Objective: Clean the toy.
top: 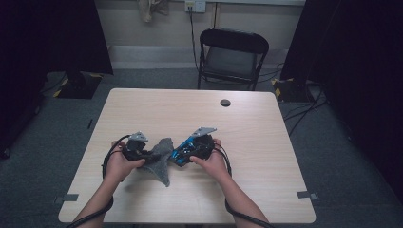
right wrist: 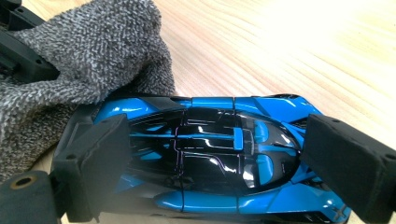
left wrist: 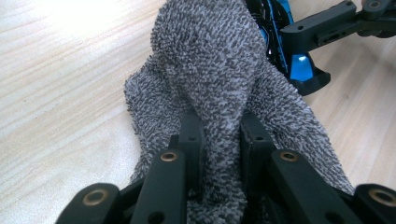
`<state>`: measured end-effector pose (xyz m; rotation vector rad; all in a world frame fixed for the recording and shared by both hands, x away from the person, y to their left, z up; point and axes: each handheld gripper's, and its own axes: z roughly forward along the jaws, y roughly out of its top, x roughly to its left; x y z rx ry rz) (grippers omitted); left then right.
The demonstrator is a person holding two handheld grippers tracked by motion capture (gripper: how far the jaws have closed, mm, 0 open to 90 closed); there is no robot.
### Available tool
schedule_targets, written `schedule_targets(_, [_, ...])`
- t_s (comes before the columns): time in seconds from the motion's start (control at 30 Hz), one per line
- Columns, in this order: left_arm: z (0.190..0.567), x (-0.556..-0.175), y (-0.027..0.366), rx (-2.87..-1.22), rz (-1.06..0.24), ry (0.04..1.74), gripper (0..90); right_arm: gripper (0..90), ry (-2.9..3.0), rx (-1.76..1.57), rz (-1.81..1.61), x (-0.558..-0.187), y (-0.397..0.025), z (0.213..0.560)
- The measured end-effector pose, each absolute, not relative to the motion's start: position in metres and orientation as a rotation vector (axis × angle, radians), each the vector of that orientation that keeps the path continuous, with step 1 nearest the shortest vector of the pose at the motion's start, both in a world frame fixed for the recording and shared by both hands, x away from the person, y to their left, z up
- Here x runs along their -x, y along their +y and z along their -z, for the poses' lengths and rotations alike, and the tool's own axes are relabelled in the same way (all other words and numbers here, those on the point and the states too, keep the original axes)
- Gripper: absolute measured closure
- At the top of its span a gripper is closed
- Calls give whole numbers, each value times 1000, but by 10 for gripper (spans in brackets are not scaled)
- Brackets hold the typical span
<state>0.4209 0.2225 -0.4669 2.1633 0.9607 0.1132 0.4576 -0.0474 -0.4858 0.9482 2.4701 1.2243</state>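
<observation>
Holding a fuzzy grey woven cloth (left wrist: 219, 84), the left claw (left wrist: 219, 135) is pinching a fold of it tight between its two black jaws. The right claw (right wrist: 215, 158) is squeezing a shiny blue and black toy car (right wrist: 210, 154), one jaw at each end of it. Both things are sitting low over the pale wooden surface (top: 190, 109), near its front edge, between the person's two hands. The cloth is touching the car at one end and hanging down onto the surface.

Up high, the camera is showing a black folding chair (top: 231, 57) standing behind the surface, well apart from the hands, and a small dark round hole (top: 225, 102) near the far edge. Close up, the right gripper view is showing the car's glossy roof, and the left gripper view is showing the cloth's bumpy loops.
</observation>
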Motion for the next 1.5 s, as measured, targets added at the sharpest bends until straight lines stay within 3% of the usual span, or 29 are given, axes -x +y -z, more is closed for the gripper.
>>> schedule_targets(0.33, [460,-420,222,-2167,-113,951,744,87,2494,-946,-1198,-457,-51,483])
schedule_targets(0.43, [456,-420,220,-2164,-115,947,744,150,2501,-926,-1200,-457,-60,483])
schedule_targets(0.8, [437,-421,203,-2184,-112,909,744,148,2515,-912,-1188,-455,-97,468])
schedule_targets(1.5, [382,-421,114,-2170,-51,672,743,148,2513,-926,-1084,-442,-176,459])
